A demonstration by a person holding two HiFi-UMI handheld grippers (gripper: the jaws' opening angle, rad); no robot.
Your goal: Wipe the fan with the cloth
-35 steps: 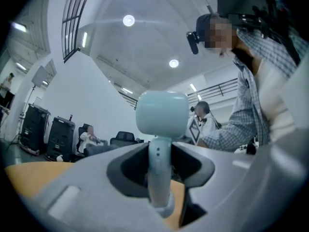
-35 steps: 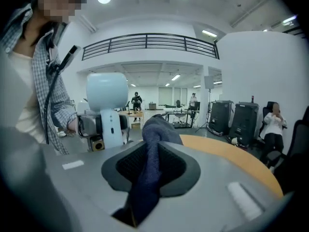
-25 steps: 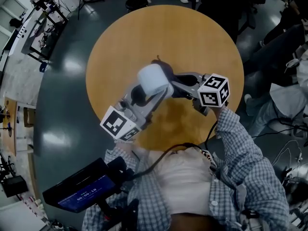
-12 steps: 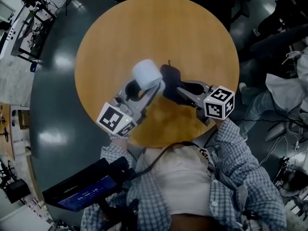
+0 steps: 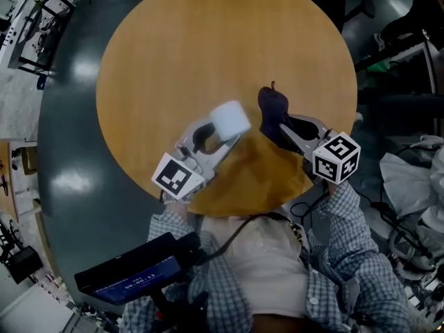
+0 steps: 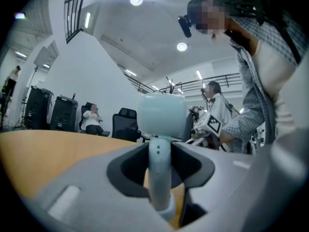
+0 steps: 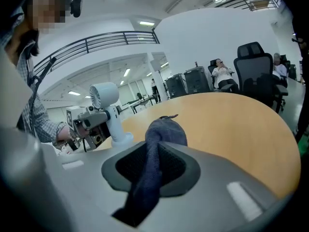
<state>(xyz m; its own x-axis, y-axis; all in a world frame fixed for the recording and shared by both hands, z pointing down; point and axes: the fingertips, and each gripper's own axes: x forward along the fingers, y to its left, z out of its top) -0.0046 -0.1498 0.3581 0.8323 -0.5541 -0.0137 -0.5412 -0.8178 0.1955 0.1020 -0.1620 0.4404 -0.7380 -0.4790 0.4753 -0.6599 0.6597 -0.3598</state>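
Note:
A small pale hand fan (image 5: 230, 120) stands upright, and my left gripper (image 5: 223, 141) is shut on its slim stem (image 6: 158, 178). The round fan head (image 6: 161, 114) rises above the jaws in the left gripper view. In the right gripper view the fan (image 7: 107, 98) stands at the left, with its base down at the tabletop. My right gripper (image 5: 281, 127) is shut on a dark blue cloth (image 5: 272, 106), which bunches up past the jaws. The cloth (image 7: 153, 153) hangs through the jaw gap, to the right of the fan and apart from it.
The round wooden table (image 5: 208, 40) lies under both grippers, and its near edge is close to the person's body. A dark device with a lit screen (image 5: 135, 276) hangs at the lower left. Office chairs (image 7: 253, 64) and seated people are beyond the table's far side.
The left gripper has come down with the fan. The right gripper has drawn the cloth away to the right, so a gap has opened between cloth and fan head.

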